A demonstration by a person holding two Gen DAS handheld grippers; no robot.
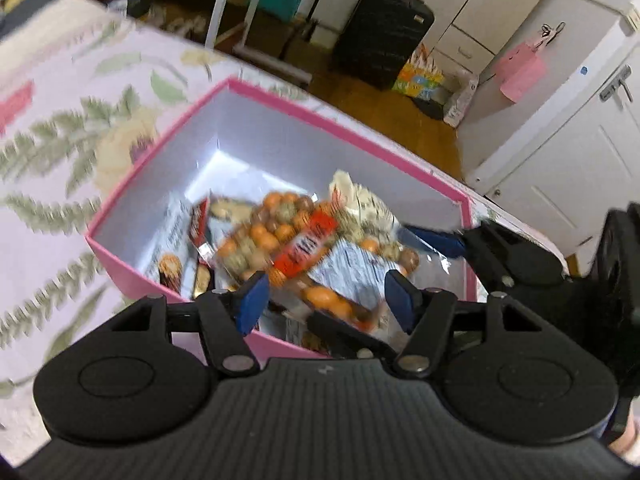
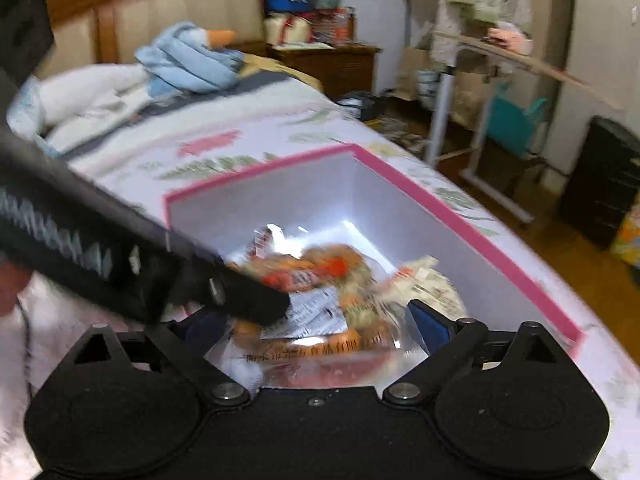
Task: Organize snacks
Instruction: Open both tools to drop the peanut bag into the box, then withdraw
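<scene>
Orange snack bag [image 1: 304, 256] between left hand-held gripper [image 1: 326, 300] fingers

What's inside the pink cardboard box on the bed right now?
The pink cardboard box holds a clear bag of orange and brown round snacks, a pale packet and more wrappers; anything beneath them is covered.

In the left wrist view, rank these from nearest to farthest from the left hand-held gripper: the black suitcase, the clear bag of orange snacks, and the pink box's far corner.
From the left hand-held gripper:
1. Clear bag of orange snacks, just ahead, inside the box.
2. Pink box's far corner, beyond it on the bed.
3. Black suitcase, on the floor at the top.
</scene>
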